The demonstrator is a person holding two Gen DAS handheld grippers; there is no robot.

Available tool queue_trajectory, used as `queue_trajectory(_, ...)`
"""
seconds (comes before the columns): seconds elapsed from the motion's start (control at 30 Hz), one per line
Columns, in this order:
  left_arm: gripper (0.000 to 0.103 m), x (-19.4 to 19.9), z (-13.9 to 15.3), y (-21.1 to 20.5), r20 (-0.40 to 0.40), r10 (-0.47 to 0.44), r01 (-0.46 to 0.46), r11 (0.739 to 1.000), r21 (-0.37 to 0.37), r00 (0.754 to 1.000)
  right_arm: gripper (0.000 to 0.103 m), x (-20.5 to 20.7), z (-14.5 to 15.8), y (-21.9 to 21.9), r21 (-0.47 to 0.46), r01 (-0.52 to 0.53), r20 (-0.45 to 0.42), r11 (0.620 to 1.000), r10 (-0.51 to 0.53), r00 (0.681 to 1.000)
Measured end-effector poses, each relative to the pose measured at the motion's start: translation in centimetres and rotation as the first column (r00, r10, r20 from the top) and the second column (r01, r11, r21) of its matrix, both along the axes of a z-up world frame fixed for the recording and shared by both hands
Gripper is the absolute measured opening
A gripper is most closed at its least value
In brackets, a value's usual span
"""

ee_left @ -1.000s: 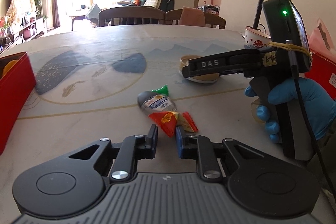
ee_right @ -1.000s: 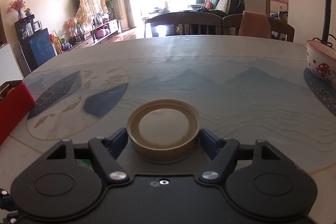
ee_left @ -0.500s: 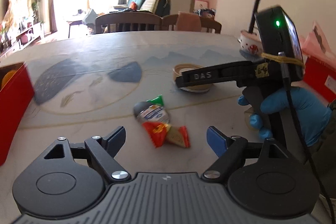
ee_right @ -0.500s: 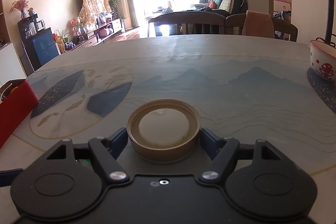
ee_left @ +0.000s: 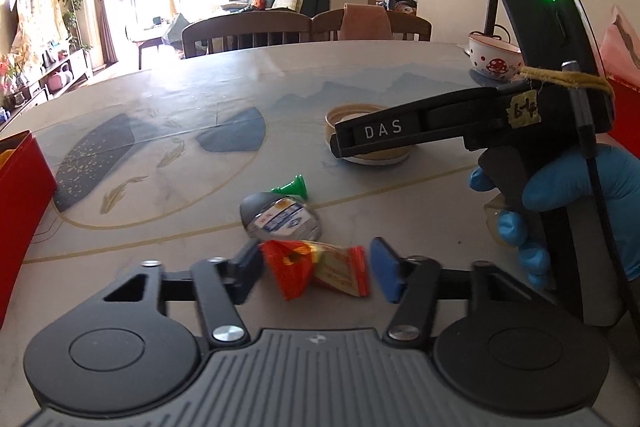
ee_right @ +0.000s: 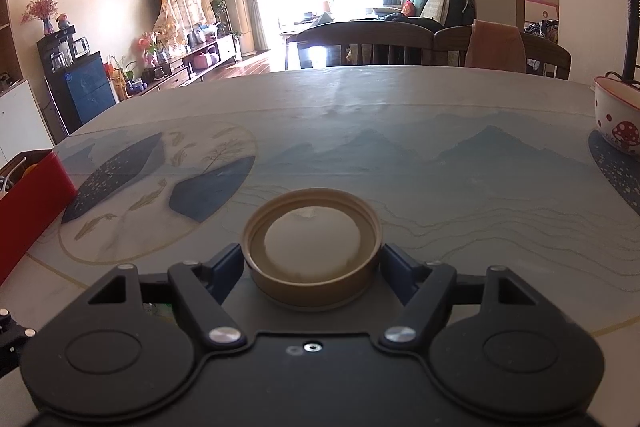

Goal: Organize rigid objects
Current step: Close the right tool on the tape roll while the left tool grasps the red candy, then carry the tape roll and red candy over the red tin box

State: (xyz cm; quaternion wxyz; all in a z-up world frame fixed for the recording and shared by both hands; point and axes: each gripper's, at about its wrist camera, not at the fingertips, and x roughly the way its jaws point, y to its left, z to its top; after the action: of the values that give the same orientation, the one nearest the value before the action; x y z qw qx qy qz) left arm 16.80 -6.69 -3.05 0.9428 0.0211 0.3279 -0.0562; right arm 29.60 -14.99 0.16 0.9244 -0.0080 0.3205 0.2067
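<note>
While the left tool (ee_left: pixel 316 273) closes around a red packet (ee_left: pixel 316 269), "DAS" marks the right tool (ee_right: pixel 312 263) clamping a lid (ee_right: pixel 312 247).

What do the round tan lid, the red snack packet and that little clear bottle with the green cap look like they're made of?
Round lid: probably plastic or coated metal, matte tan wall, pale flat inside; hard to tell which.
Snack packet: thin glossy plastic film, crinkled, with shiny highlights.
Small bottle: clear plastic, see-through body with a printed paper-like label; its green cap looks like moulded plastic.
</note>
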Motion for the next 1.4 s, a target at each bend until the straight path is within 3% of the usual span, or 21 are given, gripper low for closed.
queue_trajectory(0.1, 0.033, -0.2, 0.1, 0.2, 0.003, 0.006, -0.006, 1.000, -0.002, 1.000, 0.075, 0.0, 0.0, 0.1, -0.004, 0.000, 0.001, 1.000, 0.000, 1.000)
queue_trajectory(0.2, 0.024, -0.3, 0.2, 0.7, -0.002, 0.018, -0.018, 1.000, -0.014, 1.000, 0.075, -0.2, 0.0, 0.2, -0.013, 0.007, 0.006, 1.000, -0.007, 1.000)
queue_trajectory(0.43, 0.023, -1.2, 0.6, 2.5, -0.007, 0.049, -0.050, 0.997, -0.050, 0.999, 0.074, -1.0, 0.2, 1.1, -0.049, -0.003, 0.021, 0.999, 0.004, 1.000)
queue_trajectory(0.7, 0.023, -2.2, 1.8, 5.3, 0.007, 0.092, -0.091, 0.992, -0.087, 0.996, 0.074, -3.4, 3.1, 1.6, -0.074, -0.046, 0.066, 0.996, 0.051, 0.996)
queue_trajectory(0.9, 0.023, -3.0, 3.0, 7.0, 0.038, 0.108, -0.104, 0.991, -0.082, 0.993, 0.074, -5.6, 5.7, 2.8, -0.101, -0.087, 0.128, 0.991, 0.099, 0.987)
queue_trajectory(1.4, 0.023, -5.1, 6.8, 14.0, 0.092, 0.174, -0.168, 0.983, -0.072, 0.980, 0.074, -10.7, 10.3, 8.4, -0.113, -0.259, 0.183, 0.959, 0.276, 0.943)
